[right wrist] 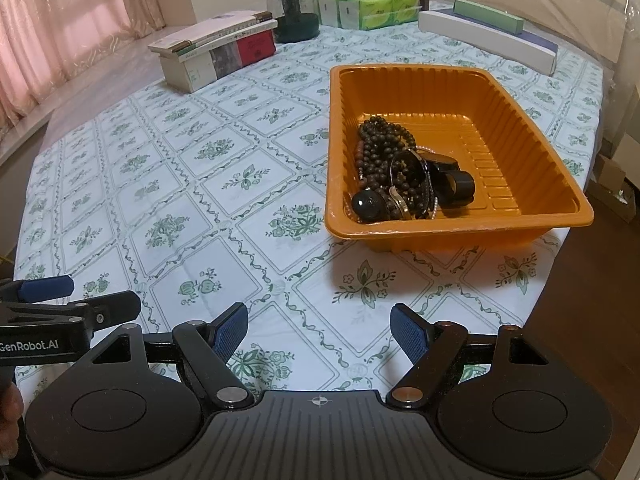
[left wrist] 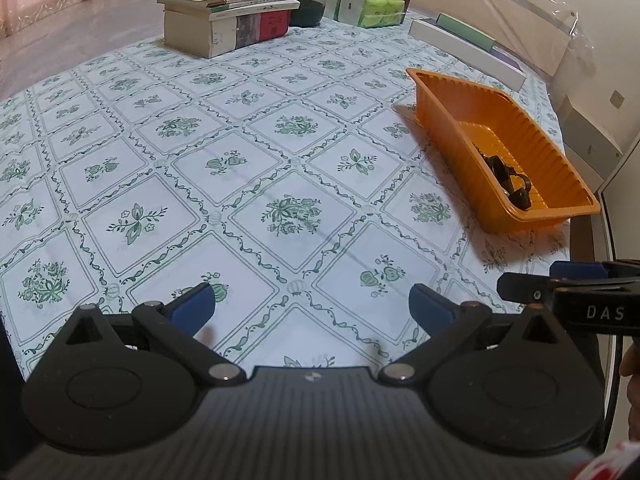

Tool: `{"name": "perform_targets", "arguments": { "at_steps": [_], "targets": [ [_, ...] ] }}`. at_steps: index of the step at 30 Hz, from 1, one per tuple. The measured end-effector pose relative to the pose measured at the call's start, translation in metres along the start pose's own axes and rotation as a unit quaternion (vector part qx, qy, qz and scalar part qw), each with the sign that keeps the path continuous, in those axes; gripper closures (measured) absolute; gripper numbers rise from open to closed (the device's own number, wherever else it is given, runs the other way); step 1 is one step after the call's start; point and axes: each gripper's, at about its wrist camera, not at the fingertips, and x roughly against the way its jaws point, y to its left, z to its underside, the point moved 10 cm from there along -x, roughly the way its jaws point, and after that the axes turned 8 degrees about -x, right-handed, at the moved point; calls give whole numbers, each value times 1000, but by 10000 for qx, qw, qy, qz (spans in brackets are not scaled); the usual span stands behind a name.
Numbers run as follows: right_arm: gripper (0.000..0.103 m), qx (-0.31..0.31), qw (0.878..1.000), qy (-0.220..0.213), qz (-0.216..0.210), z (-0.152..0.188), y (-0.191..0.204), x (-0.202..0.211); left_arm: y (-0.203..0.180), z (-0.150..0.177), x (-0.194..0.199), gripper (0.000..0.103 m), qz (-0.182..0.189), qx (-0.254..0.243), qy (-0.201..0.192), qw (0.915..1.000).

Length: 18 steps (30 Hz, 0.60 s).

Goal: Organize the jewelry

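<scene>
Jewelry (right wrist: pixel 400 176), a dark tangle of beaded strands, bangles and thick black rings, lies heaped in the orange ribbed plastic tray (right wrist: pixel 532 136) ahead of your right hand. The heap fills the tray's near left corner, pressed against the left wall and the near wall; the far half and the right side of the tray floor are bare. The longest string of dark round beads (right wrist: pixel 378 136) runs up along the left wall, so the heap stretches lengthwise with the tray, from the near wall away from you. One large glossy black bead (right wrist: pixel 367 202) sits at the near end, and a broad black ring (right wrist: pixel 460 184) lies on its side at the right edge of the heap.

The tray rests flat on the white tablecloth with green floral diamonds (right wrist: pixel 180 184), its long axis pointing away from you toward the far boxes. From your left wrist view the same tray (left wrist: pixel 448 120) lies to the right, angled, with only a few dark pieces (left wrist: pixel 508 180) visible over its wall.

Your right gripper (right wrist: pixel 319 332) hangs over bare cloth short of the tray, blue pads (right wrist: pixel 230 330) spread wide, nothing between them. Your left gripper (left wrist: pixel 312 306) is likewise released and empty over the cloth, well apart from the tray.

At the far edge stand a stack of books (right wrist: pixel 216 50), a dark glass jar (right wrist: pixel 292 10) and green tissue packs (right wrist: pixel 372 10).
</scene>
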Motion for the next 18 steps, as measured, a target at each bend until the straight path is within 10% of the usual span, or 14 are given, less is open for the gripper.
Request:
{"name": "perform_targets", "arguments": {
  "at_steps": [18],
  "targets": [
    [25, -33, 10000, -37, -28, 0, -1, 2, 0, 0, -1, 0, -58, -45, 12, 10000]
  ]
}}
